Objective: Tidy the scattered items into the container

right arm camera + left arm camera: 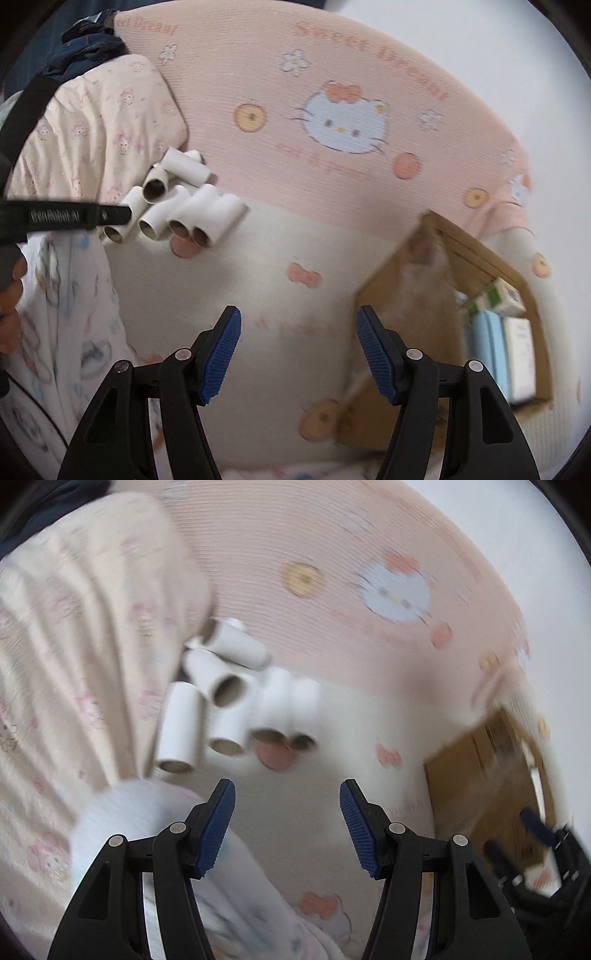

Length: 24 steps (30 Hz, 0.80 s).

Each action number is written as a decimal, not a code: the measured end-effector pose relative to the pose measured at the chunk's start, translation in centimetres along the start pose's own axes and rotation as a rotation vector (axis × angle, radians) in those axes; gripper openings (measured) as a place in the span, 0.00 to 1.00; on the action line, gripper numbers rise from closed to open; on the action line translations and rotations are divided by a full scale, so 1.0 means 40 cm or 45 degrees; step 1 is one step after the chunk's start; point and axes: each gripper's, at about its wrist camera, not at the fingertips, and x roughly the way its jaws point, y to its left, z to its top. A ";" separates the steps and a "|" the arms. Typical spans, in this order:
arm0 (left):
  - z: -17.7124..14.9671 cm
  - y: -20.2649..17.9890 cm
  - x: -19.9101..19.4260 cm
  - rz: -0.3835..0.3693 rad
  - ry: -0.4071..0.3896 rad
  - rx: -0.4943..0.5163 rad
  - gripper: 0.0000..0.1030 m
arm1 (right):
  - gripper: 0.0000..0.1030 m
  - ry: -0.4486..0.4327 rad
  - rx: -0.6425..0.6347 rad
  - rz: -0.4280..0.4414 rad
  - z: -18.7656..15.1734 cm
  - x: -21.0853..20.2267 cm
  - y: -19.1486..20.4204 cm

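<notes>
White cardboard tubes (229, 701) heaped on a pink-and-cream cartoon-cat bedsheet (332, 554), left of an open brown cardboard box (487, 775).

In the left wrist view the tubes lie against a pale printed quilt (74, 627), ahead and left of the left gripper (287, 797), whose blue-padded jaws stand apart on nothing; the box shows only as a blurred side, with the right gripper (543, 830) at its near edge. The right wrist view alone shows the tubes (177, 206) partly behind the left gripper's black body, far up and left of the right gripper (298, 325), whose jaws are also apart and empty, and the box (388, 280) interior, holding green-and-white packets (498, 295) and pale flat packs.
</notes>
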 end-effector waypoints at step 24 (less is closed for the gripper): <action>0.168 0.262 0.243 -0.038 0.358 -0.396 0.41 | 0.61 0.204 0.183 0.715 0.226 0.316 0.225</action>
